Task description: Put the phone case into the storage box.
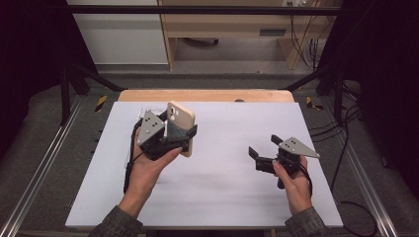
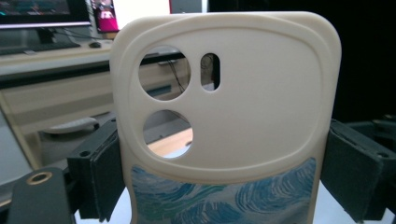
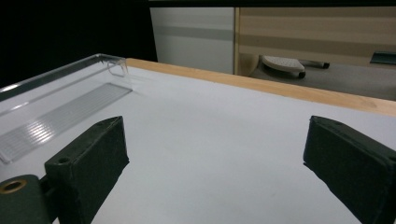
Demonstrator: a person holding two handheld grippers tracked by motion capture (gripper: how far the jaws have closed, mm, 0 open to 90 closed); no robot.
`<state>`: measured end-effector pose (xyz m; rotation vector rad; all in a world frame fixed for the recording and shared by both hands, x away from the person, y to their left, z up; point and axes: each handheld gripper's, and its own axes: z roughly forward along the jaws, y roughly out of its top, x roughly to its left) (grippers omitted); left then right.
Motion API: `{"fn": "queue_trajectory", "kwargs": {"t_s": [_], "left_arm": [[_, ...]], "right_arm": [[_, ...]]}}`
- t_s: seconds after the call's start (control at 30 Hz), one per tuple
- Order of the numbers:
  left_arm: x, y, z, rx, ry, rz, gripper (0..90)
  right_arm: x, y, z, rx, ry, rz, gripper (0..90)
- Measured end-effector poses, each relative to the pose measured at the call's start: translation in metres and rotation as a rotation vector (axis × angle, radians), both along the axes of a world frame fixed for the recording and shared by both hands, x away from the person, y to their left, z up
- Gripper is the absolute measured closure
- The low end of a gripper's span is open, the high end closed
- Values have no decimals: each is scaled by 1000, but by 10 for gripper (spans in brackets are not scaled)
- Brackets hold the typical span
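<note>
the main risk is the case (image 1: 180,127) slipping or twisting out of the left gripper (image 1: 165,134); it is a thin, flexible shell pinched only across its side edges, low on its body, so the tall cream top with the camera holes stands free above the pads (image 2: 106,175) — a squeeze too hard could bow it until it pops out; a loose one could let it tip forward onto the tabletop (image 1: 222,163); a quick swing of the hand would do the same. a second risk is at the far left, where a clear tray (image 3: 56,109) lies just behind the held case; a careless lowering could knock its rim or land the case half on it.

left gripper: clamped on the case, jaws pressed against both edges of it, the blue swirl print between them, cream back facing the camera; the case stands upright, lifted off the tabletop over its left half, near the tray.

right gripper (image 1: 267,152): jaws spread wide, nothing between them; it holds and touches nothing; it hangs low over the bare right half of the tabletop, well apart from the case — free to steady the case, i judge, if it starts to lean.
</note>
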<state>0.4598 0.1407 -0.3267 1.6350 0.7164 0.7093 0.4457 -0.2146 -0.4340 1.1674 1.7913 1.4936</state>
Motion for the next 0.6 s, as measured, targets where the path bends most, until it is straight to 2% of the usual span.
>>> {"fn": "queue_trajectory", "kwargs": {"t_s": [0.07, 0.2, 0.23, 0.27, 0.37, 0.43, 0.47, 0.5, 0.57, 0.6], "left_arm": [[2, 2, 2, -14, -2, 11, 112], [6, 7, 2, -6, -8, 39, 112], [7, 9, 2, 1, -26, 45, 112], [6, 11, 2, 0, -20, 52, 112], [9, 15, 1, 1, -26, 75, 112], [11, 16, -1, 4, -28, 94, 112], [14, 17, -1, 14, -43, 102, 112], [15, 18, -2, 16, -30, 114, 112], [19, 21, -2, 3, -30, 132, 113], [22, 23, -2, 12, -31, 151, 112]], "right_arm": [[-2, -3, -4, -12, -2, -4, 66], [-7, -7, -14, -27, -20, -7, 72], [-9, -8, -17, -28, -21, -10, 80], [-11, -9, -19, -28, -24, -10, 86], [-17, -12, -24, -48, -54, -35, 102], [-21, -15, -27, -45, -61, -53, 104], [-23, -16, -28, -41, -67, -62, 106], [-27, -18, -30, -36, -68, -65, 100], [-29, -18, -31, -30, -68, -62, 92], [-30, -18, -33, -27, -67, -55, 78]]}}
